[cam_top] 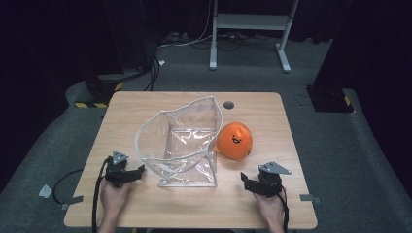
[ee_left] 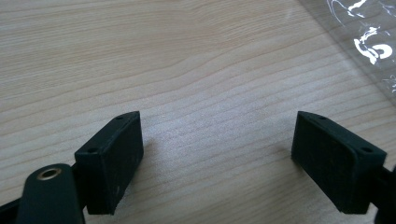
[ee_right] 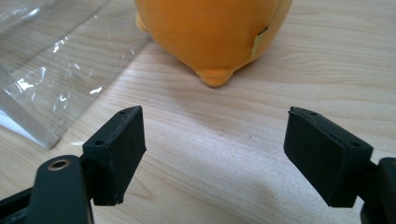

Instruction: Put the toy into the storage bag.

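Note:
A clear plastic bag (cam_top: 182, 143) with a white-trimmed mouth stands slumped in the middle of the wooden table (cam_top: 145, 204). An orange plush toy (cam_top: 234, 140) with a smiling face rests against the bag's right side. My left gripper (cam_top: 138, 173) rests near the bag's front left corner, open and empty; in its own view the left gripper (ee_left: 217, 158) has bare wood between the jaws and the bag's edge (ee_left: 369, 42) at top right. My right gripper (cam_top: 247, 180) is open and empty below the toy; the right gripper (ee_right: 212, 149) faces the toy (ee_right: 210, 32), with the bag (ee_right: 56, 74) at left.
A round cable hole (cam_top: 228, 105) sits in the table's far edge. Behind the table stand a white desk frame (cam_top: 252, 29) and cables on the grey carpet. Dark equipment stands at both far sides of the floor.

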